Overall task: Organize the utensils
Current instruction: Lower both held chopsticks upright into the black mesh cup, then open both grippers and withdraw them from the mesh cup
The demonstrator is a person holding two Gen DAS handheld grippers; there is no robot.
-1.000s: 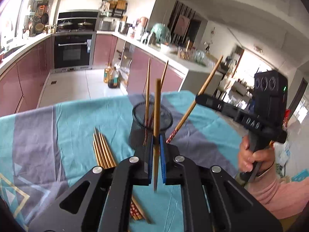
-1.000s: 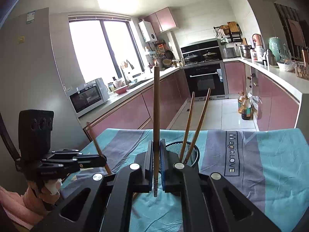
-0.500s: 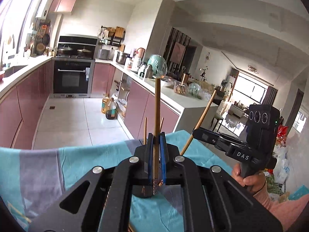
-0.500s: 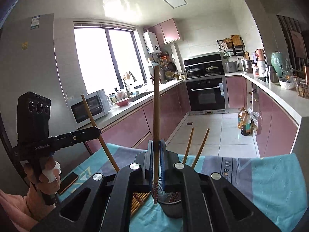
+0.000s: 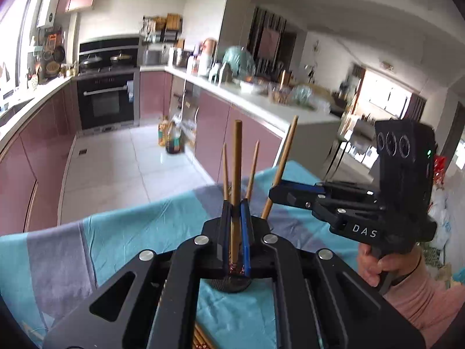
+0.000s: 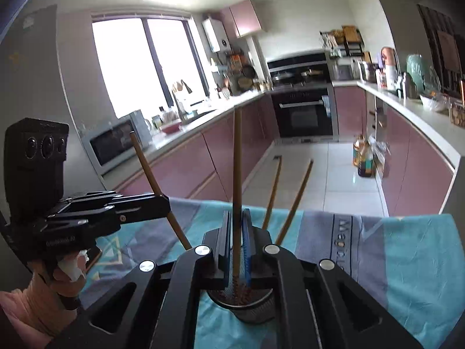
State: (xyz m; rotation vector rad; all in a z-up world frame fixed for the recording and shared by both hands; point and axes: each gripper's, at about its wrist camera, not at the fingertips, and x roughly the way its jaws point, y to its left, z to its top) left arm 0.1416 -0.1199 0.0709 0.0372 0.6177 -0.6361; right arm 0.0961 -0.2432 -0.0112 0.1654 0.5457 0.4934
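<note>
**Q:** What do the left tongs [image 5: 234,232] hold?

**A:** One wooden chopstick [image 5: 236,186], pinched upright between the two blue-lined fingers [image 5: 246,232]. The gap is only as wide as the stick. Its patterned lower tip hangs just over the rim of the black mesh holder [image 5: 229,285], which stands on the counter under a teal and grey tablecloth [image 5: 122,232].

**Q:** And the right tongs [image 6: 236,241]?

**A:** They too are closed down on a single chopstick [image 6: 237,174], held near vertical. Its lower end reaches into the mouth of the same mesh holder [image 6: 255,308], seen directly below the fingers [image 6: 247,238].

**Q:** How do the two sets of tongs lie relative to each other?

**A:** They face each other across the holder. In the left wrist view the right tongs [image 5: 279,196] enter from the right side, gripping their tilted stick [image 5: 283,160]; in the right wrist view the left tongs [image 6: 162,203] enter from the left side with a slanted stick [image 6: 151,174].

**Q:** What is already in the holder?

**A:** Two chopsticks [image 6: 293,200] lean outward from it, tips upward; they also show in the left wrist view [image 5: 251,171]. More chopsticks [image 5: 200,336] lie flat on the cloth near the lower edge, mostly hidden by the tongs' frame.

**Q:** What surrounds the counter?

**A:** A kitchen with mauve cabinets [image 6: 186,168] and a built-in oven [image 6: 305,113].
</note>
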